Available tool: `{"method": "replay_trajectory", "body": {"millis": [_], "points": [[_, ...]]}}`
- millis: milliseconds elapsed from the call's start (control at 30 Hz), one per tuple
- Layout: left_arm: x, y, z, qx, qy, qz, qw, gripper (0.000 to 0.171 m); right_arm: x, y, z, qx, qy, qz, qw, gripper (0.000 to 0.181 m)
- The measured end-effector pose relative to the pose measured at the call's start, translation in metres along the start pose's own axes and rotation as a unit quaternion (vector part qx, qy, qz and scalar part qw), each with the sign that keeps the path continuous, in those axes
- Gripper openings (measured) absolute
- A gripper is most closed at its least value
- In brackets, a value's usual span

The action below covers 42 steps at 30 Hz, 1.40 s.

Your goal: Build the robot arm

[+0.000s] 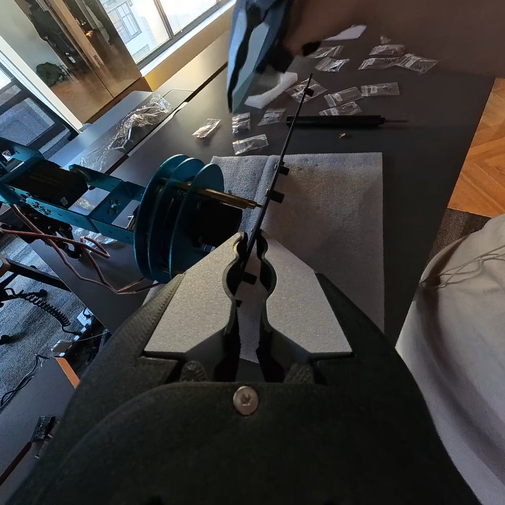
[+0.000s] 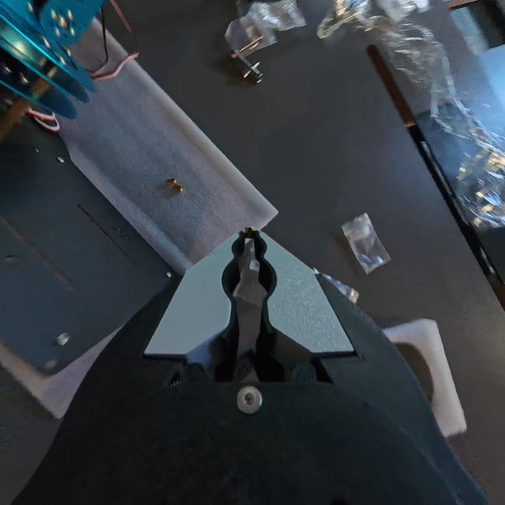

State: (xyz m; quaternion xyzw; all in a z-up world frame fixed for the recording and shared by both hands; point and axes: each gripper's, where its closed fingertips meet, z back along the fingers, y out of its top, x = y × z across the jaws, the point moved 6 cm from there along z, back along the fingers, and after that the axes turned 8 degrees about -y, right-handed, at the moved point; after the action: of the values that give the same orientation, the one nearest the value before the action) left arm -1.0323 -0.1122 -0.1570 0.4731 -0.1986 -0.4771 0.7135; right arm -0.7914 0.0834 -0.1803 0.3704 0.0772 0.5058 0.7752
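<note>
My left gripper (image 1: 250, 240) is shut on the edge of a thin black plate (image 1: 284, 153) and holds it upright, edge-on, over a white foam sheet (image 1: 328, 207). Brass standoffs (image 1: 232, 198) stick out of a blue robot arm's round base discs (image 1: 175, 216) and reach the plate's left face. My right gripper (image 2: 249, 232) is shut on a small brass standoff (image 2: 249, 229) above the dark table (image 2: 314, 164). It shows blurred at the top of the left wrist view (image 1: 254, 54). The black plate (image 2: 54, 259) lies at left in the right wrist view.
Several small clear bags of hardware (image 1: 341, 95) lie on the far table with a black screwdriver (image 1: 336, 120). Two loose brass standoffs (image 2: 174, 184) rest on the foam (image 2: 153, 153). Servo wires (image 1: 90, 262) trail left. A person's grey clothing (image 1: 459, 341) is at right. Some 25 cm of space lies between my two pairs of fingers.
</note>
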Motion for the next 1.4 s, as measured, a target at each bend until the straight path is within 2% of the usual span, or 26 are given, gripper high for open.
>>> {"method": "replay_trajectory", "body": {"millis": [133,333,467,633,767,967,1033,1067,1100,1167,1200,1233,1267,1300,1333,1367,1400], "points": [[-0.001,0.0,0.0,0.0,-0.001,0.001,1.0,0.004,0.0,-0.018,0.054,0.033,-0.072,-0.068,0.995,0.005],[-0.002,0.001,0.0,-0.001,-0.002,0.004,1.0,0.004,-0.043,-0.041,0.128,0.086,-0.121,-0.137,0.979,0.005],[-0.003,0.001,0.0,-0.002,-0.005,0.005,1.0,0.004,-0.081,-0.043,0.154,0.135,-0.086,-0.168,0.973,0.005],[-0.005,0.001,0.0,-0.002,-0.004,0.008,1.0,0.004,-0.126,-0.041,0.144,0.153,-0.027,-0.187,0.97,0.004],[-0.004,0.001,0.0,-0.003,-0.003,0.006,1.0,0.004,-0.165,-0.032,0.105,0.162,0.073,-0.227,0.958,0.005],[-0.001,0.0,0.0,-0.003,0.0,0.005,1.0,0.004,-0.209,-0.007,0.05,0.165,0.178,-0.28,0.929,0.004],[0.0,0.0,0.0,-0.004,0.0,0.003,1.0,0.004,-0.211,-0.004,0.05,0.158,0.188,-0.232,0.941,0.004],[0.001,-0.001,0.0,-0.003,0.0,0.002,1.0,0.004,-0.214,-0.003,0.06,0.157,0.212,-0.178,0.948,0.004],[0.001,-0.001,0.0,-0.002,-0.001,0.001,1.0,0.004,-0.205,-0.002,0.073,0.151,0.198,-0.14,0.959,0.005],[0.0,-0.001,0.0,-0.001,-0.002,0.001,1.0,0.004,-0.167,0.023,0.118,0.201,0.196,-0.047,0.959,0.004],[0.0,0.0,0.0,-0.001,-0.002,0.003,1.0,0.004,-0.125,0.046,0.132,0.244,0.138,-0.028,0.959,0.003],[-0.001,0.0,0.0,0.0,-0.001,0.006,1.0,0.004,-0.065,0.072,0.124,0.279,0.022,-0.048,0.959,0.002],[-0.003,0.0,0.0,0.003,0.0,0.012,1.0,0.004,-0.015,0.086,0.085,0.249,-0.011,-0.073,0.966,0.001],[-0.006,0.001,0.0,0.006,0.001,0.017,1.0,0.004,0.011,0.088,0.016,0.138,0.07,-0.138,0.978,0.003],[-0.008,0.002,-0.001,0.007,0.001,0.021,1.0,0.004,0.013,0.081,-0.05,0.02,0.163,-0.183,0.969,0.003],[-0.01,0.003,-0.001,0.006,0.001,0.024,1.0,0.005,0.0,0.071,-0.097,-0.048,0.222,-0.189,0.955,0.004],[-0.012,0.004,-0.002,0.006,0.001,0.026,1.0,0.004,-0.012,0.07,-0.12,-0.048,0.241,-0.173,0.954,0.002]]}}
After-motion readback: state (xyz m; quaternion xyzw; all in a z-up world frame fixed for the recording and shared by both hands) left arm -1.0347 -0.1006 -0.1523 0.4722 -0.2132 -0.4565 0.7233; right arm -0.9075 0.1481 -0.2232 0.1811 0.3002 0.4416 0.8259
